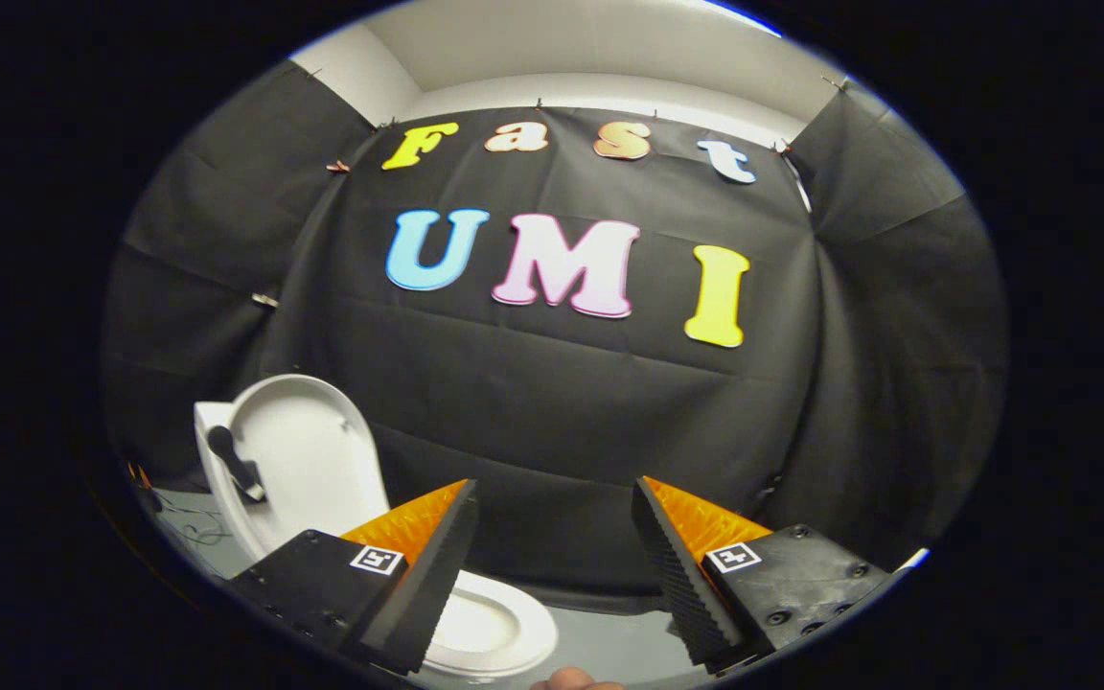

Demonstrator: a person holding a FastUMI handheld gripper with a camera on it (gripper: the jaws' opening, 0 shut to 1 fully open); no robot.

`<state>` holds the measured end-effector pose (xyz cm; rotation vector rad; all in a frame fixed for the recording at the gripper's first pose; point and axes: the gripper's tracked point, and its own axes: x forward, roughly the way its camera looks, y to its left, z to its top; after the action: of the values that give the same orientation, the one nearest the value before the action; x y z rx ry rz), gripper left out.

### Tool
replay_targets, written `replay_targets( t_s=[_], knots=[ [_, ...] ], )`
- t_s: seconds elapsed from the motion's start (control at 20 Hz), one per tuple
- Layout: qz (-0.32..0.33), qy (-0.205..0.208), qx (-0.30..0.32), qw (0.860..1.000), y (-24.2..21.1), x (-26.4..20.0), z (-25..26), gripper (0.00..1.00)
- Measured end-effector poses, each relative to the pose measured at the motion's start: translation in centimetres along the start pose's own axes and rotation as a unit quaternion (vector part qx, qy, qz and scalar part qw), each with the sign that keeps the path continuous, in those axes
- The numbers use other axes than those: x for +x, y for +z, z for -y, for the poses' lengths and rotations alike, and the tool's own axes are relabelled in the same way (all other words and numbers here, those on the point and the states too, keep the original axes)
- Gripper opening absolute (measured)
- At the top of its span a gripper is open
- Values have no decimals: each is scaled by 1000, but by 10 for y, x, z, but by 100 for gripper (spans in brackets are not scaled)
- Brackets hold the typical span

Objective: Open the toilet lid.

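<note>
The toilet point(475, 637) stands low and to the left of the claw point(552, 565), its seat ring showing just behind and below the left finger point(437, 565). The toilet lid point(308, 460) is already raised: it stands nearly upright beyond the left finger, its hollow inner face turned toward the bowl and its long axis running up and down against the black cloth wall point(552, 402). A dark hinge piece point(236, 465) sits on its left side. The claw hangs wide apart, holding nothing, with bare cloth between its fingers. By my reading the lid needs no further lift; any next move would be off to the left.
</note>
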<state>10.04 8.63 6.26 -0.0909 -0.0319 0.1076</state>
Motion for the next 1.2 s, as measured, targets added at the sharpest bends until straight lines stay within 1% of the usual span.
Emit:
replay_targets(
  t_s=[0.1,0.2,0.4,0.5,0.7,0.85,1.2],
  knots=[
    [-17,-6,11,1000,-13,-10,17,99],
    [-12,-18,18,1000,-17,-20,31,99],
    [-7,-23,31,999,-31,-33,41,99],
    [-10,-18,51,998,-36,-37,42,99],
    [-21,-11,70,997,-49,-40,43,99],
    [-15,-8,54,998,-50,-42,42,99],
    [-13,-6,67,998,-48,-42,43,99]
  ],
)
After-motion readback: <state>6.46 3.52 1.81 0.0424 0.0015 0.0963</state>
